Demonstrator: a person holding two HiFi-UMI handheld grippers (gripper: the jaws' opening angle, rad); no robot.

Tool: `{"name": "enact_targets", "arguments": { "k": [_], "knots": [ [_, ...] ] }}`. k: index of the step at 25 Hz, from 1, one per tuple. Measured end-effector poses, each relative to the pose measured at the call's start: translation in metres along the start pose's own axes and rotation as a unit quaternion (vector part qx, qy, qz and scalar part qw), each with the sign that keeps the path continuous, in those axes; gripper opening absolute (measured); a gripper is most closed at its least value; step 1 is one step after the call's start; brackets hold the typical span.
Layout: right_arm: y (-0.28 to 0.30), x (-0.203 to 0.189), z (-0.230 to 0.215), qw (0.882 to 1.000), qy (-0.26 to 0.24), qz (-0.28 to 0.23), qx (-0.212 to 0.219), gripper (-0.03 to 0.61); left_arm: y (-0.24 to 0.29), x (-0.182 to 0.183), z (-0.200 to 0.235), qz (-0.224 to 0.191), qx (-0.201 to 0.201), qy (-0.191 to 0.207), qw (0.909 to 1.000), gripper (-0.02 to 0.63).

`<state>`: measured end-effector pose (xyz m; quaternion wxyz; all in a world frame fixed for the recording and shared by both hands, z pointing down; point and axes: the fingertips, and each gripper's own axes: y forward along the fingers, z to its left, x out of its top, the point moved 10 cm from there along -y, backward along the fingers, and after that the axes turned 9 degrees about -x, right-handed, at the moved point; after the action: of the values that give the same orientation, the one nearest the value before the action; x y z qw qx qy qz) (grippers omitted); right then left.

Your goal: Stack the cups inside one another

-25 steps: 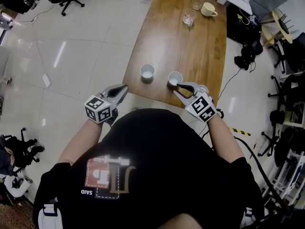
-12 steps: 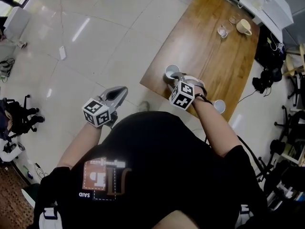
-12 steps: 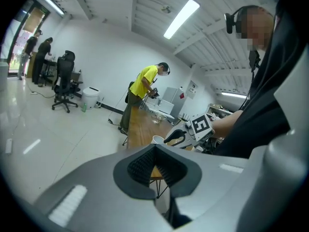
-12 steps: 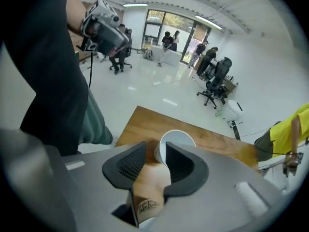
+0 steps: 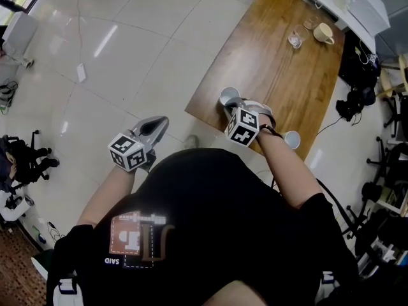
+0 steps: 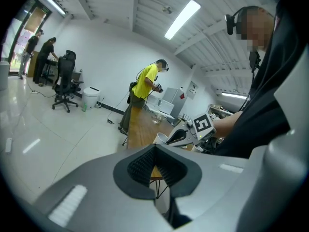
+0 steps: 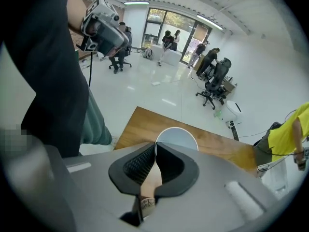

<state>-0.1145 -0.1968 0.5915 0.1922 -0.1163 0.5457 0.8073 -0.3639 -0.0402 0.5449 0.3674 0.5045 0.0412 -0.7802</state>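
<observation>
A white cup (image 5: 229, 96) stands near the corner of the wooden table (image 5: 274, 75). My right gripper (image 5: 230, 104) reaches down onto it. Its jaws are closing and pinch the near rim of this cup (image 7: 177, 138) between the pads. A second white cup (image 5: 292, 139) sits at the table's edge, to the right of my right forearm. My left gripper (image 5: 164, 122) hangs over the floor left of the table, shut with nothing in it. In the left gripper view the first cup (image 6: 161, 138) and the right gripper (image 6: 176, 138) show ahead.
At the table's far end stand a beige mug (image 5: 323, 34) and two small glasses (image 5: 294, 38). A person in a yellow shirt (image 6: 147, 87) stands by that end. Office chairs (image 7: 216, 79) and a black bag (image 5: 357, 99) are on the tiled floor.
A second ago my right gripper stood open at a cup; now its jaws are closed on a cup's rim. The head view has swung. The left gripper shifted slightly left.
</observation>
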Motion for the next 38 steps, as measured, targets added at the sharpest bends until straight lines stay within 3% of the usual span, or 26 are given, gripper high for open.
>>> {"name": "enact_targets", "arguments": {
  "k": [4, 8, 17, 25, 38],
  "knots": [
    [-0.052, -0.002, -0.012, 0.997, 0.053, -0.049, -0.014, 0.025, 0.017, 0.007, -0.005, 0.002, -0.023, 0.011, 0.9997, 0.002],
    [-0.119, -0.031, -0.026, 0.992, 0.090, -0.079, -0.042, 0.025, 0.047, 0.015, -0.016, 0.007, -0.058, 0.024, 0.9980, 0.002],
    [-0.210, -0.153, -0.006, 0.984, 0.149, 0.018, -0.099, 0.025, 0.123, 0.022, -0.059, 0.033, -0.145, 0.049, 0.9876, 0.002],
    [-0.196, -0.208, 0.032, 0.980, 0.169, 0.072, -0.083, 0.025, 0.151, 0.016, -0.084, 0.053, -0.165, 0.054, 0.9833, 0.002],
    [-0.138, -0.243, 0.047, 0.974, 0.184, 0.113, -0.063, 0.028, 0.132, 0.009, -0.078, 0.057, -0.135, 0.049, 0.9880, 0.002]
  ]
}}
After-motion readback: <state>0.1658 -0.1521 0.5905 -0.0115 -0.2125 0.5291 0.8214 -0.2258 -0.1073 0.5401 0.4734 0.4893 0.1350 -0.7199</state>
